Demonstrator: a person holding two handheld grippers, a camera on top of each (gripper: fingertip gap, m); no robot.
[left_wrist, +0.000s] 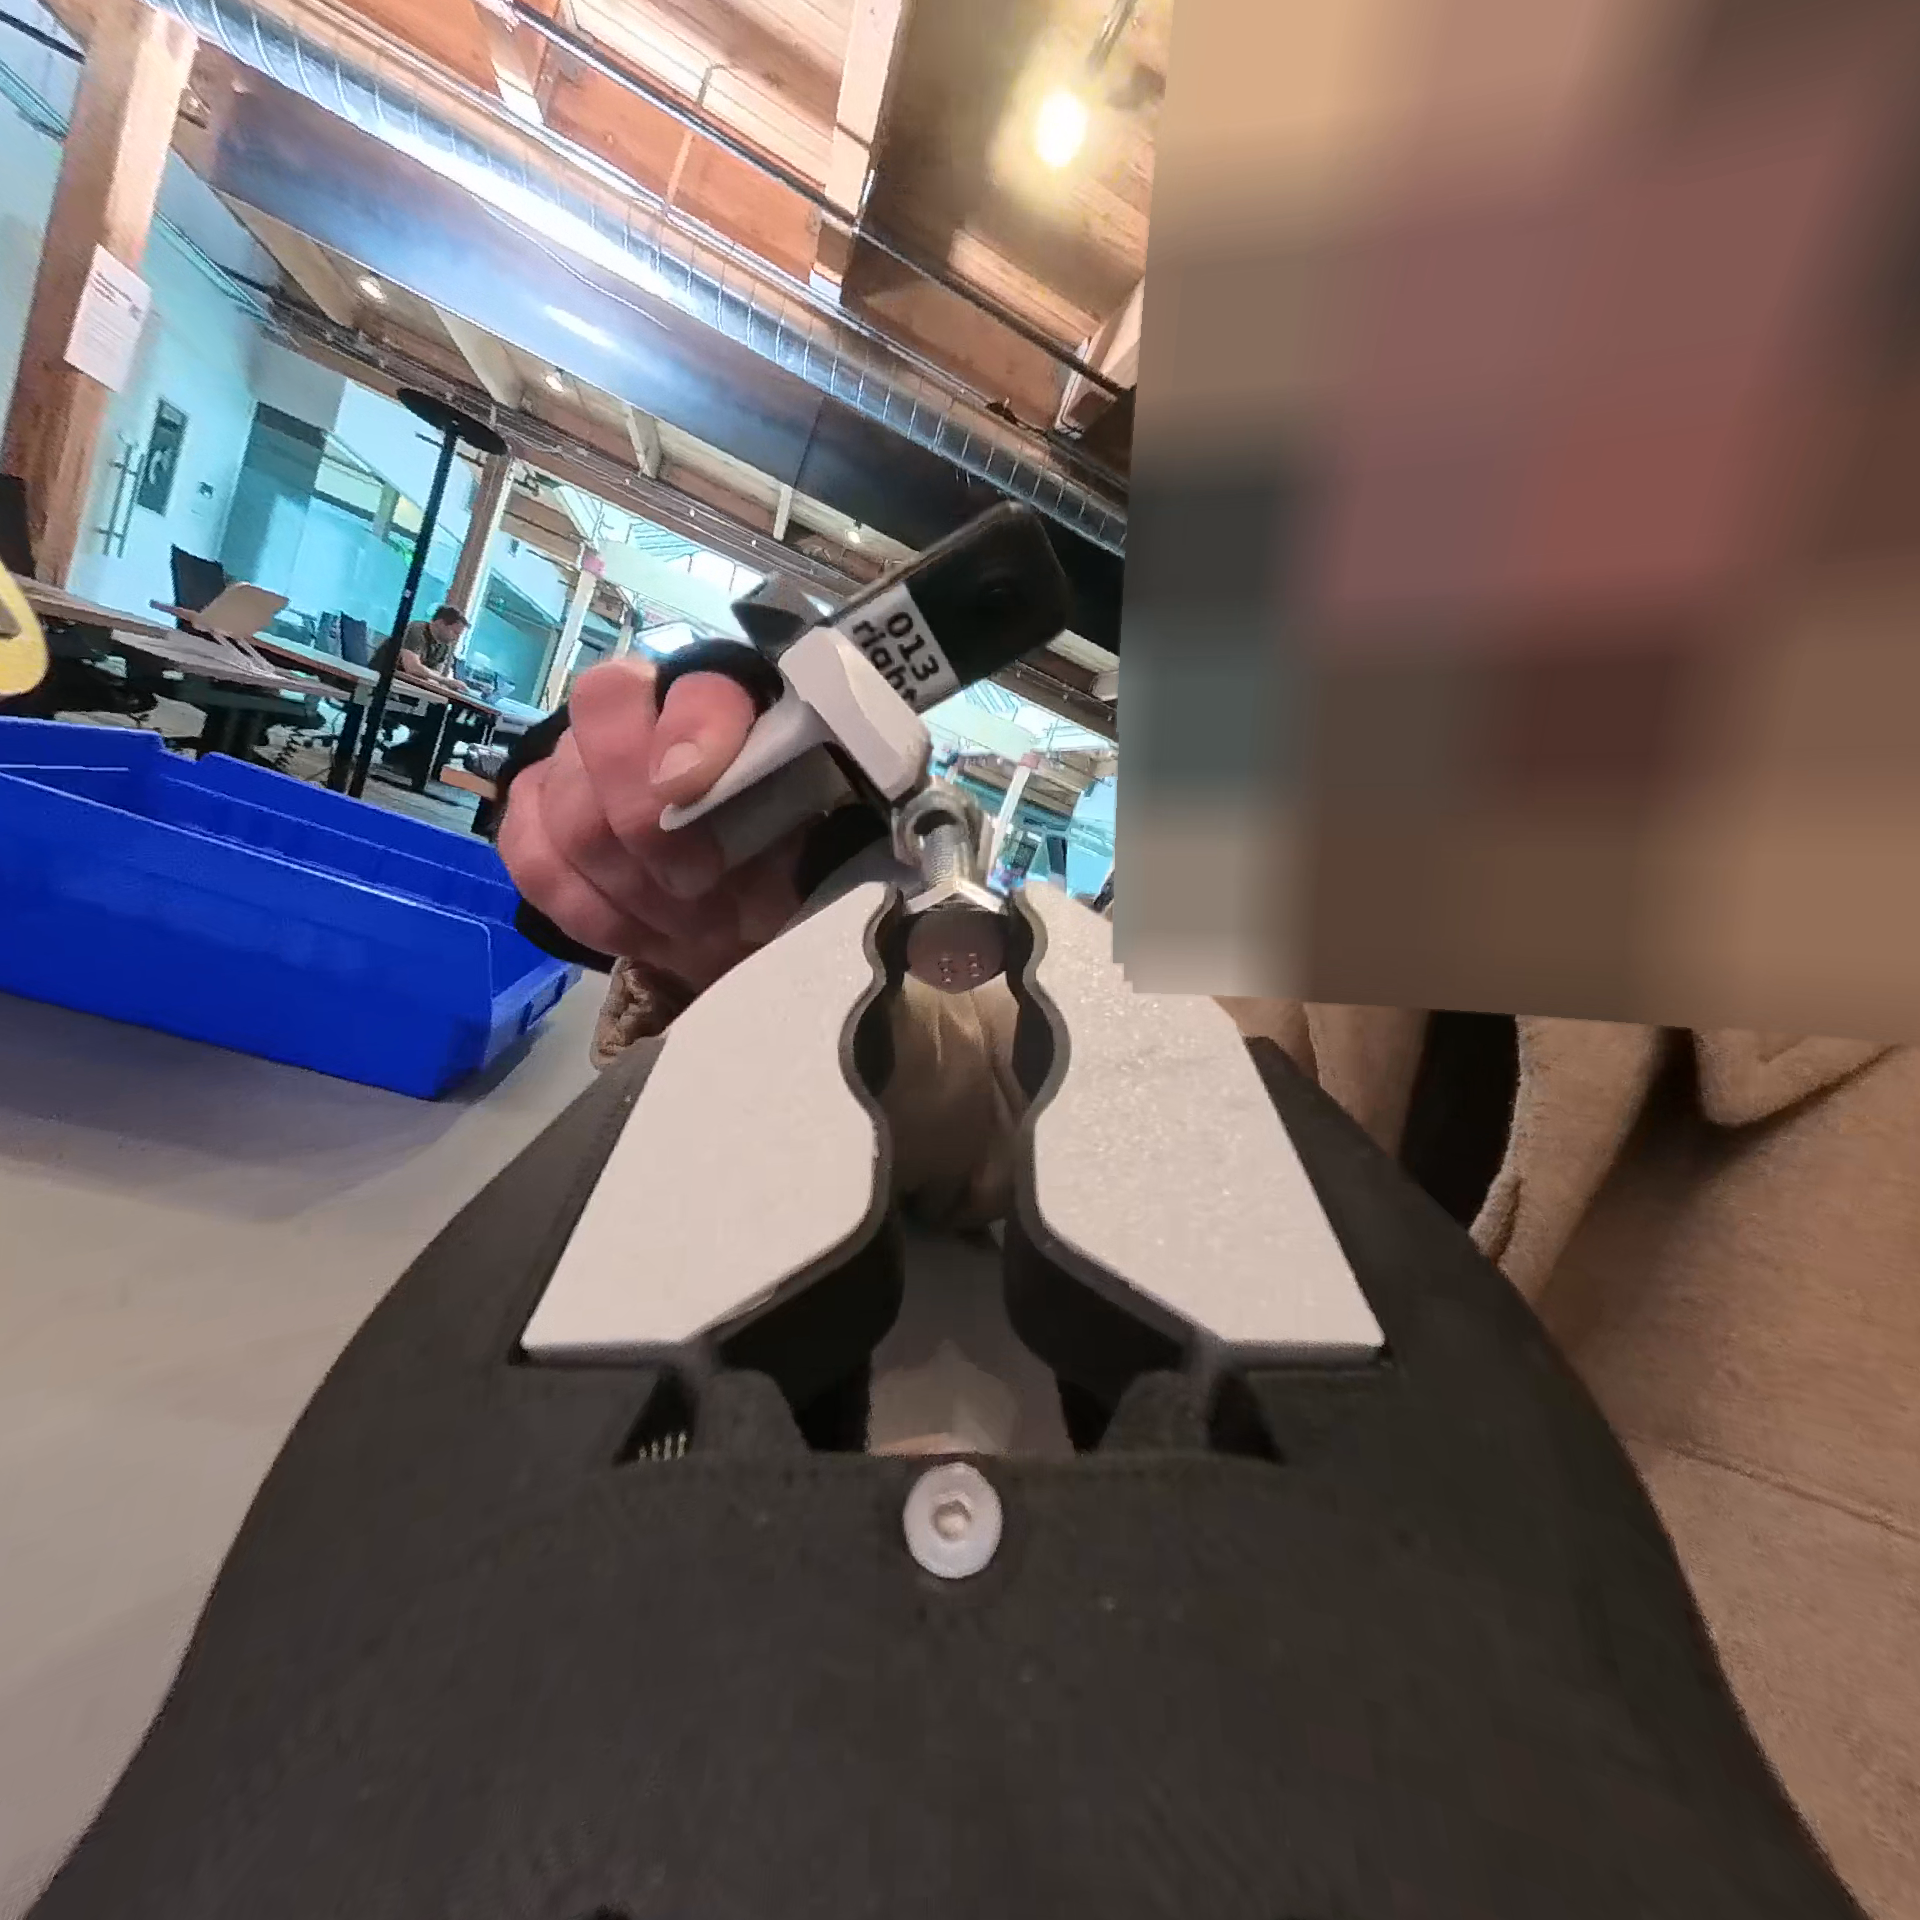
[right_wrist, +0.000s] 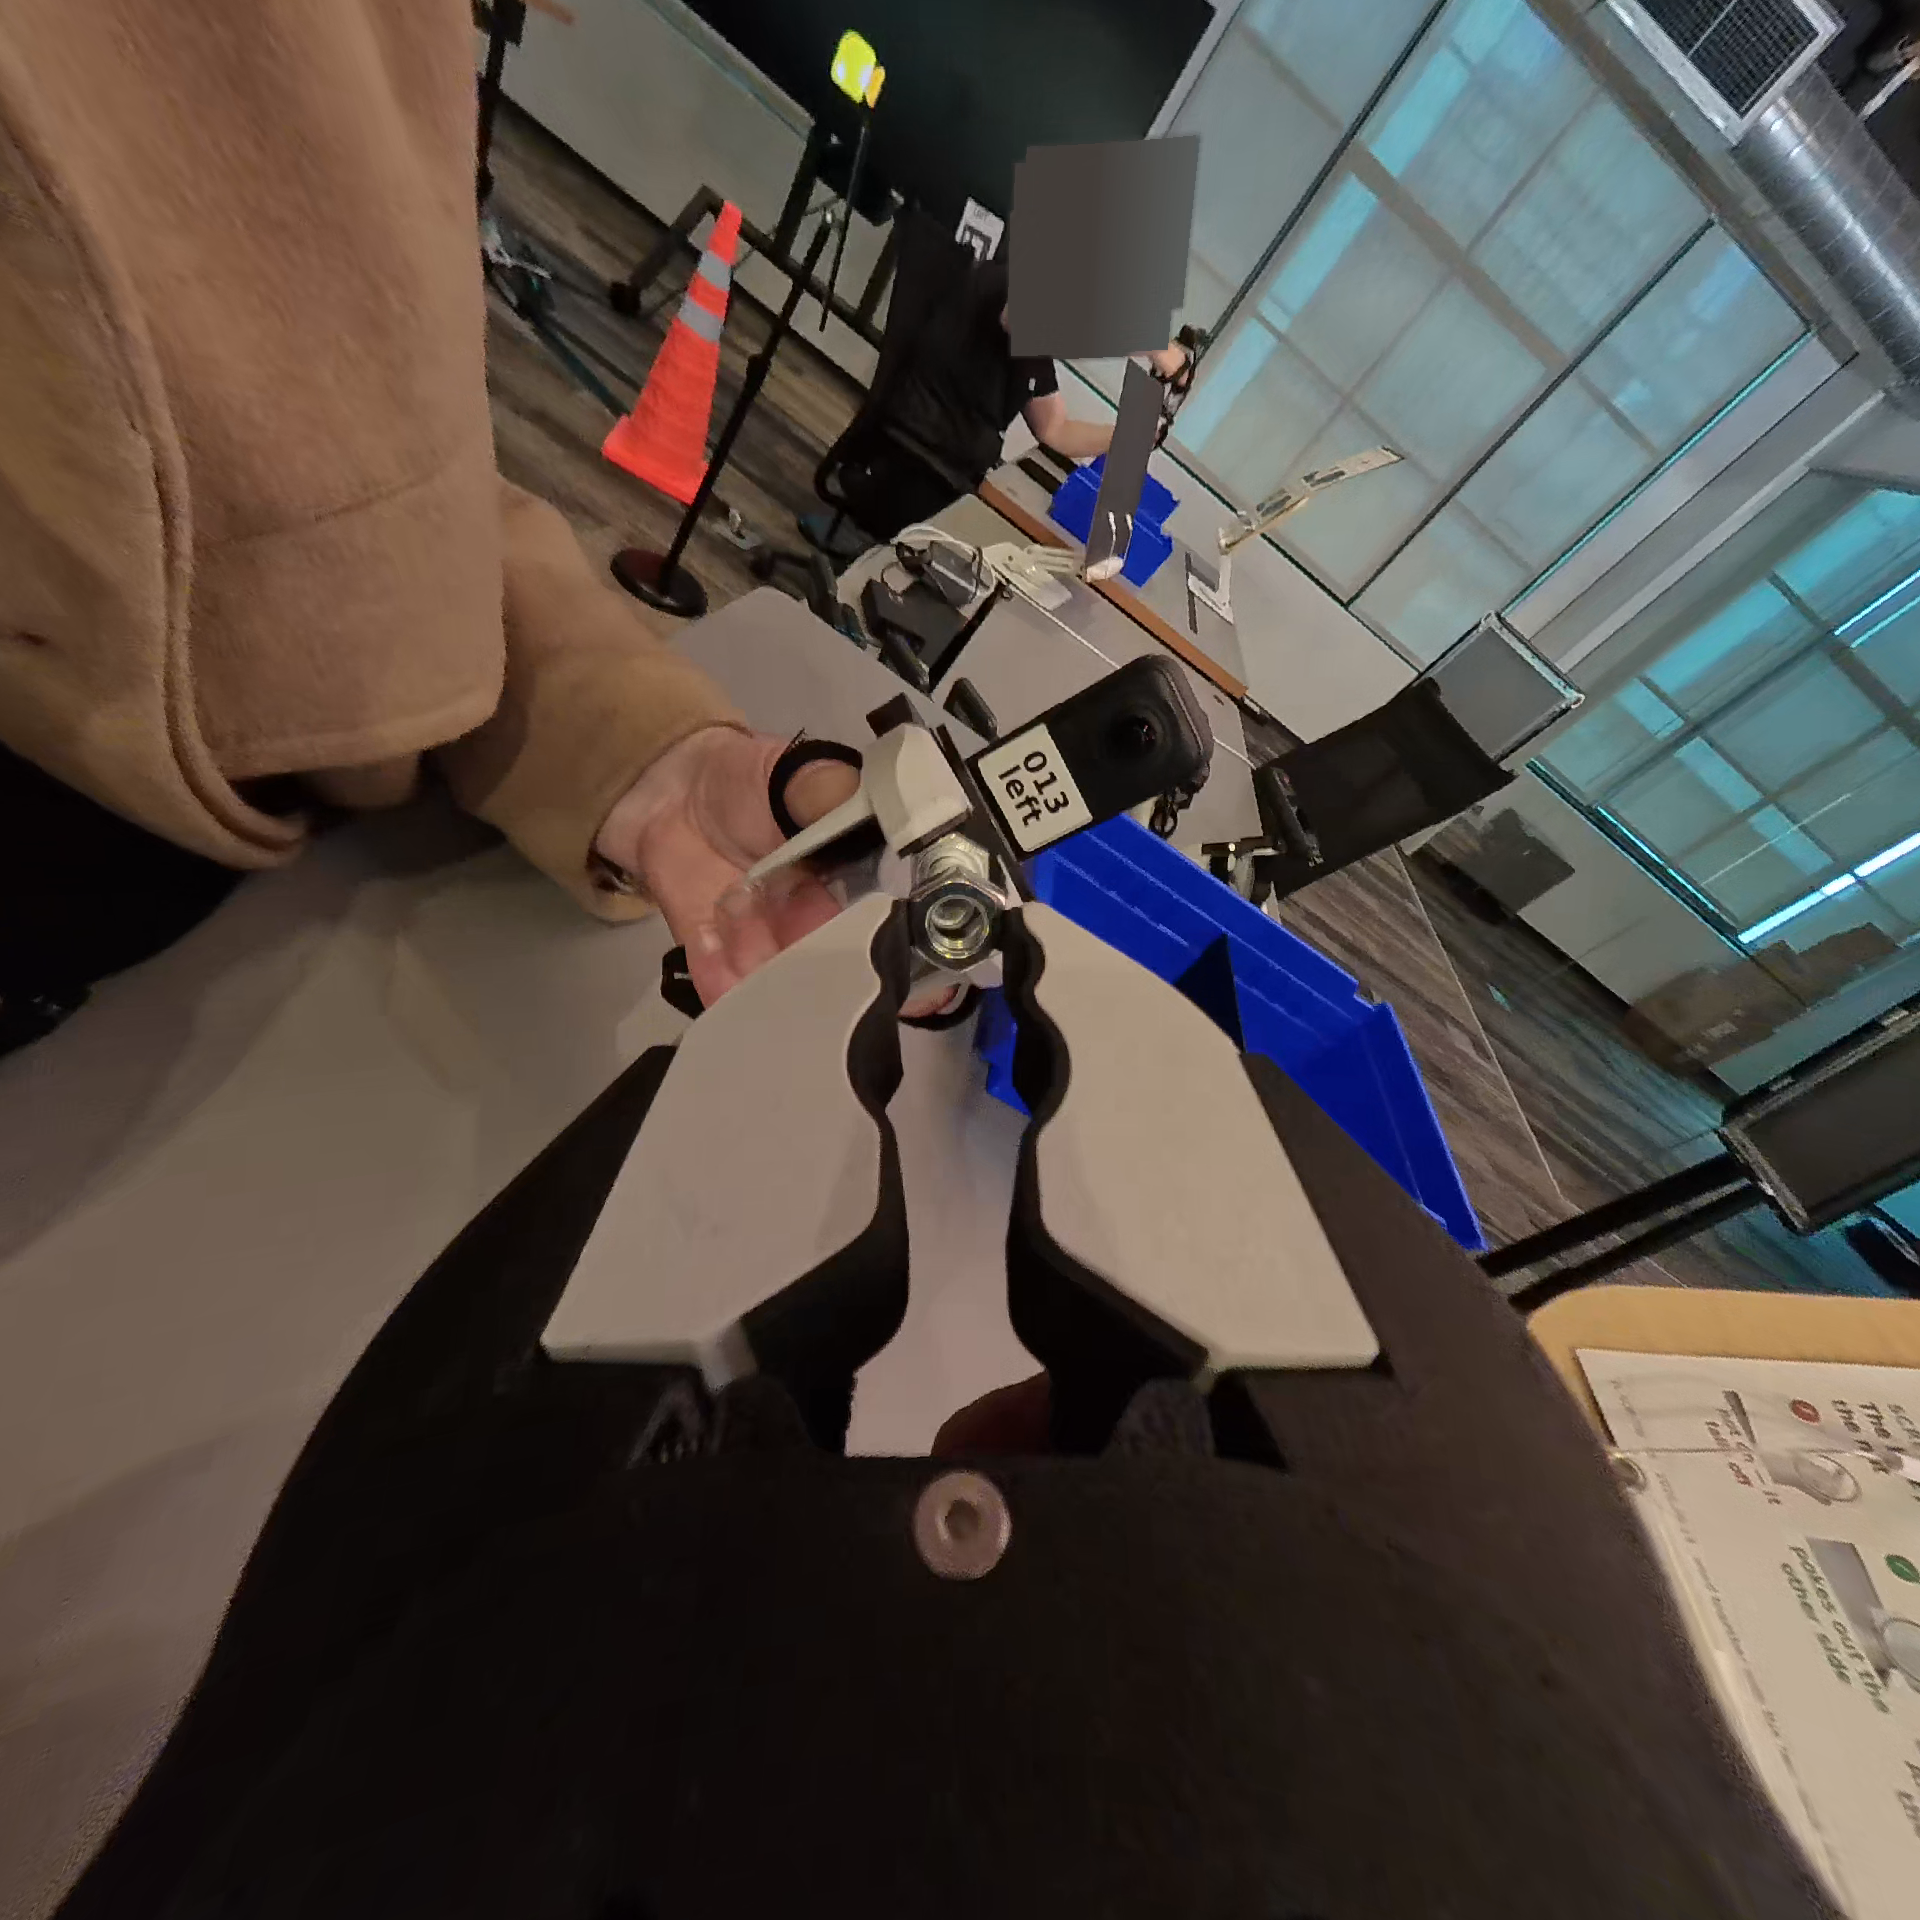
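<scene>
My left gripper (left_wrist: 954, 920) is shut on the hex head of a steel bolt (left_wrist: 954, 961), pinched at the fingertips above the grey table (left_wrist: 208, 1299). The bolt's threaded shank (left_wrist: 932, 850) runs away from the head into the right gripper (left_wrist: 920, 821), held by a hand (left_wrist: 613, 821) just beyond. In the right wrist view my right gripper (right_wrist: 951, 930) is shut on a steel nut (right_wrist: 954, 923) seen end-on, sitting on the bolt's tip. The left gripper (right_wrist: 935, 857) faces it, tip to tip, with its hand (right_wrist: 727, 873) behind.
A blue plastic bin (left_wrist: 260, 914) sits on the table left of the grippers; it also shows in the right wrist view (right_wrist: 1299, 997). A printed sheet on a brown board (right_wrist: 1714, 1538) lies near right. A tan sleeve (right_wrist: 312, 468) is close by. Farther off stands an orange cone (right_wrist: 681, 353). Less than 4 cm separates the two grippers' tips.
</scene>
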